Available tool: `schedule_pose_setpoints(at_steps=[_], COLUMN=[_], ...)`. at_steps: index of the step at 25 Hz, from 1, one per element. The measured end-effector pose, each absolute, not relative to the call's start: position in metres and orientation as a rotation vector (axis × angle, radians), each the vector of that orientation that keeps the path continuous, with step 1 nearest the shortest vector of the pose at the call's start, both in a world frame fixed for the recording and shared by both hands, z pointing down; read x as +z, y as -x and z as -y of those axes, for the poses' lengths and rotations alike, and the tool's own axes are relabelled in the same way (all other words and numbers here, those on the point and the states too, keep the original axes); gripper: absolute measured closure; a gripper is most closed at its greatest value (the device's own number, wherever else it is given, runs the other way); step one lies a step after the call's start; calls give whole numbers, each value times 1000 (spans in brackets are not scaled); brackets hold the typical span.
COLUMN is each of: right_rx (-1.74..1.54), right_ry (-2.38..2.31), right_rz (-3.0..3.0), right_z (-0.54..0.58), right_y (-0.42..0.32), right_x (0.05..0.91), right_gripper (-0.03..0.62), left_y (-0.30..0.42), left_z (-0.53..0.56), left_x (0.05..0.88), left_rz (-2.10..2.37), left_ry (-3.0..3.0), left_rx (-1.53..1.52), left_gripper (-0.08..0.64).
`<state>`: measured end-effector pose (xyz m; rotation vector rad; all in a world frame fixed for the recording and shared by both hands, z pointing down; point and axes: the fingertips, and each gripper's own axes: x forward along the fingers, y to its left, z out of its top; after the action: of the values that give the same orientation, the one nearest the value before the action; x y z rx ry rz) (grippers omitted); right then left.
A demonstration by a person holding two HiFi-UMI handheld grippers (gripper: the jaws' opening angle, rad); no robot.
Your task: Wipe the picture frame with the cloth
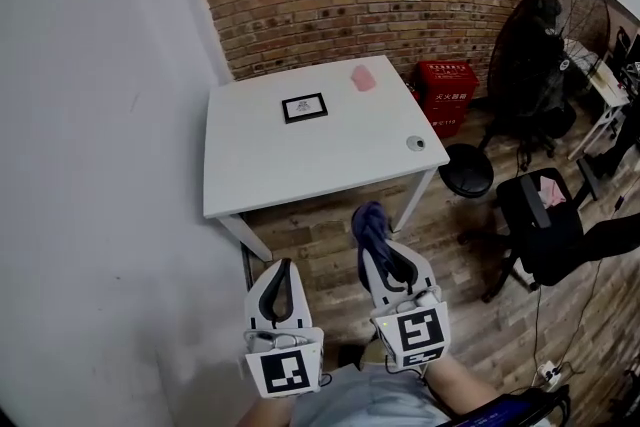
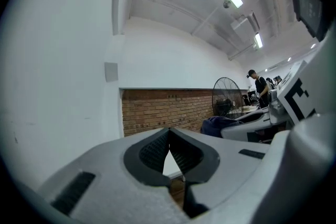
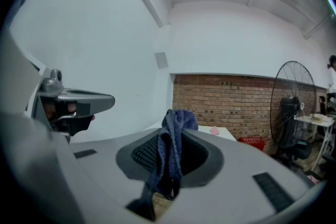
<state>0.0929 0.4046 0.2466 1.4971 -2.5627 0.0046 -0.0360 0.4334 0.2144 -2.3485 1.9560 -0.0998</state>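
Jaws of the right gripper [image 1: 369, 253] are clamped on the dark blue cloth [image 3: 169, 150], which bunches above their tips. Left gripper [image 2: 169, 132] jaws are together, with nothing between them. Both grippers hang well apart from the white tabletop [image 1: 300, 160], where the picture frame [image 1: 304, 107] lies flat.

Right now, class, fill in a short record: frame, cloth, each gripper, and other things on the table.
picture frame: lying flat on the white table, nothing touching it
cloth: blue, clamped in the right gripper, short of the table
left gripper: shut, empty
also on table: pink object, small round grey object
wiping: not yet begun
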Motion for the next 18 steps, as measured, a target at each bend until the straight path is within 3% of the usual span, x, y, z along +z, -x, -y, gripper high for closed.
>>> schedule_pose_setpoints(at_steps=[18], right_rx=[100], right_ry=[-1506], right_rz=[2518], right_z=[-253], right_y=[-119], right_x=[292], right_gripper=[511], left_y=[12], left_z=[-286], left_x=[273], left_rz=[-1967], left_ry=[2392], left_rx=[-326], left_gripper=[552])
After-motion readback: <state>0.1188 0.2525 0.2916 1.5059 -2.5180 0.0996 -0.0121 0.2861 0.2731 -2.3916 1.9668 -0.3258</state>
